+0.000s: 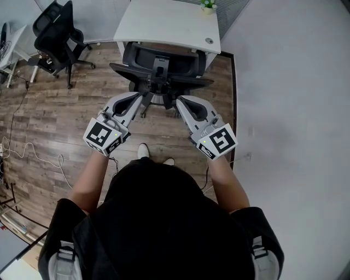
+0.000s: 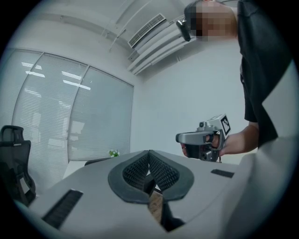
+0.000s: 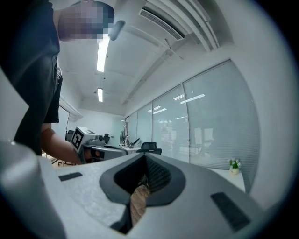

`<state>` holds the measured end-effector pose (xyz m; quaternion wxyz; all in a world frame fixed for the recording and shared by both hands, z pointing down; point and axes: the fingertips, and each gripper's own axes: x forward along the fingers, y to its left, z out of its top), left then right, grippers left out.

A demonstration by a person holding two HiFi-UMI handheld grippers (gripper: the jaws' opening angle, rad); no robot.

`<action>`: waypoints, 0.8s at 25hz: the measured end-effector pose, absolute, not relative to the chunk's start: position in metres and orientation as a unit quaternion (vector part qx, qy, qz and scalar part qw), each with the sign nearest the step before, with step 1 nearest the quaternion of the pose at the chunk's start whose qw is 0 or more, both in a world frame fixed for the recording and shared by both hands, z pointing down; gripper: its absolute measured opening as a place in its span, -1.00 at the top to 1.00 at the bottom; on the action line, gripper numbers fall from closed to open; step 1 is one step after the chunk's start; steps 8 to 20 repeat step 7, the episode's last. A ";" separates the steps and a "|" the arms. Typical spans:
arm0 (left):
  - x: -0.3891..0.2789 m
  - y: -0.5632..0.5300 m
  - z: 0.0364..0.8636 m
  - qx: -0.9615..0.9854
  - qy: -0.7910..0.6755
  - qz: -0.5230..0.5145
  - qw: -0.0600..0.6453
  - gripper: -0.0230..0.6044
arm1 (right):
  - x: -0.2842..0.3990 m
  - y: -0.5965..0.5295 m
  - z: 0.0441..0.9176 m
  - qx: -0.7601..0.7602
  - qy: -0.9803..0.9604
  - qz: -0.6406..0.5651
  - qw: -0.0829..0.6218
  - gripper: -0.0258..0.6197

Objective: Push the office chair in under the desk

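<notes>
A black office chair [image 1: 161, 68] stands at the white desk [image 1: 169, 24], its backrest toward me and its seat partly under the desktop. My left gripper [image 1: 143, 97] and right gripper [image 1: 179, 101] are held side by side just short of the chair's back, both pointing at it. Whether either one touches the chair I cannot tell. In the left gripper view the left gripper [image 2: 149, 158] has its pads together with nothing between them. The right gripper [image 3: 145, 162] stands the same way in its own view. The chair is hidden in both gripper views.
A second black chair [image 1: 54, 33] stands at the back left beside another white table [image 1: 11, 46]. A grey wall [image 1: 284, 82] runs along the right of the desk. Cables [image 1: 33, 156] lie on the wood floor at the left. A small potted plant [image 1: 207, 5] sits on the desk.
</notes>
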<state>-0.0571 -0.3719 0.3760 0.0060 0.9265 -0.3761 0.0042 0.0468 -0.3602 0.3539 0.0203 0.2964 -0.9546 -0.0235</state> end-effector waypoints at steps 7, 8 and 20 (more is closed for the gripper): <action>-0.057 -0.376 0.369 0.925 -0.380 0.007 0.003 0.94 | 0.048 -0.363 0.346 0.295 -0.955 -0.033 0.021 0.92; -0.057 -0.376 0.369 0.925 -0.380 0.007 0.003 0.94 | 0.048 -0.363 0.346 0.295 -0.955 -0.033 0.021 0.92; -0.057 -0.376 0.369 0.925 -0.380 0.007 0.003 0.94 | 0.048 -0.363 0.346 0.295 -0.955 -0.033 0.021 0.92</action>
